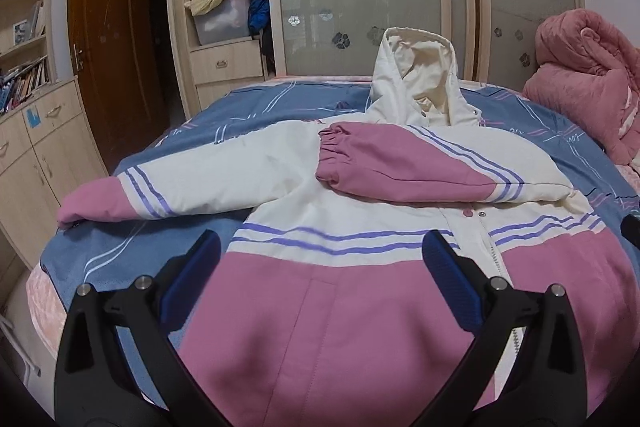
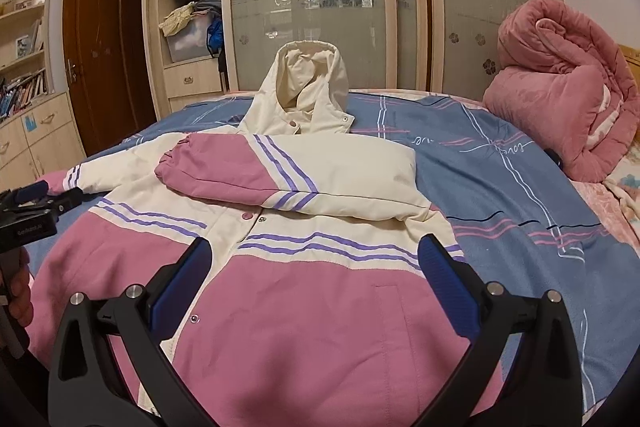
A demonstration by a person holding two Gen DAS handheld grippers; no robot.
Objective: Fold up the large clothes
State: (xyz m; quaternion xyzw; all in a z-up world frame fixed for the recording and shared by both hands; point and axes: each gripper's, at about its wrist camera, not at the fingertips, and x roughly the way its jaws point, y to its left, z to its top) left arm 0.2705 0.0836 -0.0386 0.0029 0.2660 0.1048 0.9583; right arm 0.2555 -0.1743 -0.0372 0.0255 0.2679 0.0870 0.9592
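A pink and cream hooded jacket [image 1: 340,291] with purple stripes lies front up on the bed; it also shows in the right wrist view [image 2: 288,307]. Its right sleeve [image 1: 404,163] is folded across the chest. Its left sleeve [image 1: 132,199] lies stretched out to the left. The hood [image 1: 420,79] points to the wardrobe. My left gripper [image 1: 322,247] is open and empty above the jacket's lower left half. My right gripper [image 2: 314,255] is open and empty above the lower right half. The left gripper also shows at the left edge of the right wrist view [image 2: 32,203].
The bed has a blue striped sheet [image 2: 520,195]. A rolled pink quilt [image 2: 568,99] lies at the far right. A wardrobe with frosted sliding doors [image 2: 320,7] stands behind the bed. A wooden door [image 1: 108,47] and bookshelves [image 1: 24,39] are at the left.
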